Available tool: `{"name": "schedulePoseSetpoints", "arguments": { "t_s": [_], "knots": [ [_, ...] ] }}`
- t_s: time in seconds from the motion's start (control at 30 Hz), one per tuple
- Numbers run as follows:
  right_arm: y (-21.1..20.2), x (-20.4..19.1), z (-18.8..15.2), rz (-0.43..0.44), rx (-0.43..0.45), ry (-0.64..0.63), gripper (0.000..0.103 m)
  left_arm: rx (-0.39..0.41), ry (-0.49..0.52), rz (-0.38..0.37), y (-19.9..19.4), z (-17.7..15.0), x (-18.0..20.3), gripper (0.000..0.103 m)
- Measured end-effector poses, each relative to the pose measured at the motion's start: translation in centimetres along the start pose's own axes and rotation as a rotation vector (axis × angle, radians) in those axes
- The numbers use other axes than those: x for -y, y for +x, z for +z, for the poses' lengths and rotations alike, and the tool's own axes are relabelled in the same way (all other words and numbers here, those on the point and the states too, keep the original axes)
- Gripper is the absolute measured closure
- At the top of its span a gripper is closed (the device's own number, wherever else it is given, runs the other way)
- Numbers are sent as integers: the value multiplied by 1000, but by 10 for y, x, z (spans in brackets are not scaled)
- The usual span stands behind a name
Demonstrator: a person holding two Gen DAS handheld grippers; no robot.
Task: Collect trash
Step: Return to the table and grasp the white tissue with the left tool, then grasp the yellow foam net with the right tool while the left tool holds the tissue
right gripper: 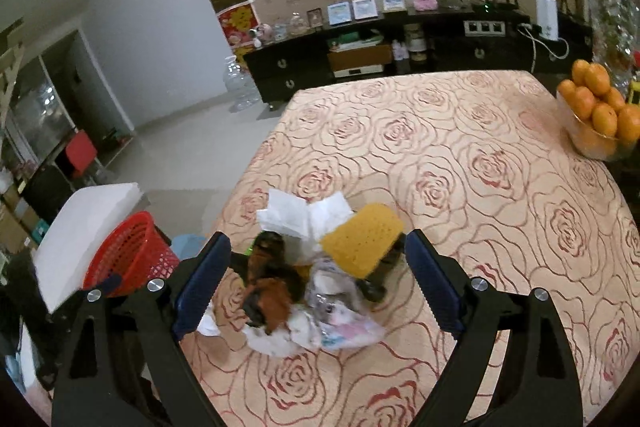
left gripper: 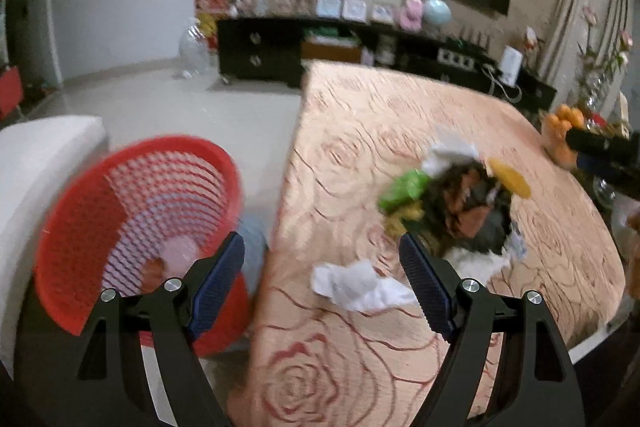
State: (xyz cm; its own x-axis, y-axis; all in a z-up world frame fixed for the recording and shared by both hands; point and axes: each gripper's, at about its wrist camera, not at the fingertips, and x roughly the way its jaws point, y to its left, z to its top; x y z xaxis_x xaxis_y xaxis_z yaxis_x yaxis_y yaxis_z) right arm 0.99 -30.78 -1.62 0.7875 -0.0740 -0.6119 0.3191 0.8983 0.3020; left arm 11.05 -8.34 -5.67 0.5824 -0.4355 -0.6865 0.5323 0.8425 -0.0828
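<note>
A pile of trash (right gripper: pixel 304 279) lies on the rose-patterned tablecloth (right gripper: pixel 480 187): white tissue (right gripper: pixel 304 215), a yellow sponge (right gripper: pixel 360 243), brown and black scraps (right gripper: pixel 272 287) and a printed wrapper (right gripper: pixel 340 323). My right gripper (right gripper: pixel 318 279) is open, its jaws on either side of the pile. In the left wrist view the pile (left gripper: pixel 460 207) lies ahead, with a green piece (left gripper: pixel 404 187) and a crumpled tissue (left gripper: pixel 360 285) between my open left gripper's (left gripper: pixel 322 283) jaws. The red mesh basket (left gripper: pixel 140 227) stands on the floor left of the table.
A glass bowl of oranges (right gripper: pixel 600 115) sits at the table's far right edge. A white padded seat (left gripper: pixel 36 163) is beside the basket. A dark TV cabinet (right gripper: pixel 400 51) lines the far wall. My right gripper shows at the right edge of the left wrist view (left gripper: pixel 600 151).
</note>
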Motion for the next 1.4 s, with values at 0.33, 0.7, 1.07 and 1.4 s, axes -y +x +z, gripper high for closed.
{"name": "schedulePoseSetpoints", "arguments": {
  "t_s": [0.33, 0.7, 1.07, 1.4],
  "knots": [
    [-7, 13, 0, 1, -6, 40, 17, -137, 28, -33, 47, -13, 22, 26],
    [-4, 21, -1, -7, -19, 58, 17, -218, 66, -28, 72, -23, 30, 58],
    [-3, 26, 0, -20, -11, 73, 17, -168, 80, -40, 55, -20, 31, 71],
    [21, 48, 4, -36, -24, 129, 17, -51, 51, 6, 23, -6, 20, 71]
  ]
}}
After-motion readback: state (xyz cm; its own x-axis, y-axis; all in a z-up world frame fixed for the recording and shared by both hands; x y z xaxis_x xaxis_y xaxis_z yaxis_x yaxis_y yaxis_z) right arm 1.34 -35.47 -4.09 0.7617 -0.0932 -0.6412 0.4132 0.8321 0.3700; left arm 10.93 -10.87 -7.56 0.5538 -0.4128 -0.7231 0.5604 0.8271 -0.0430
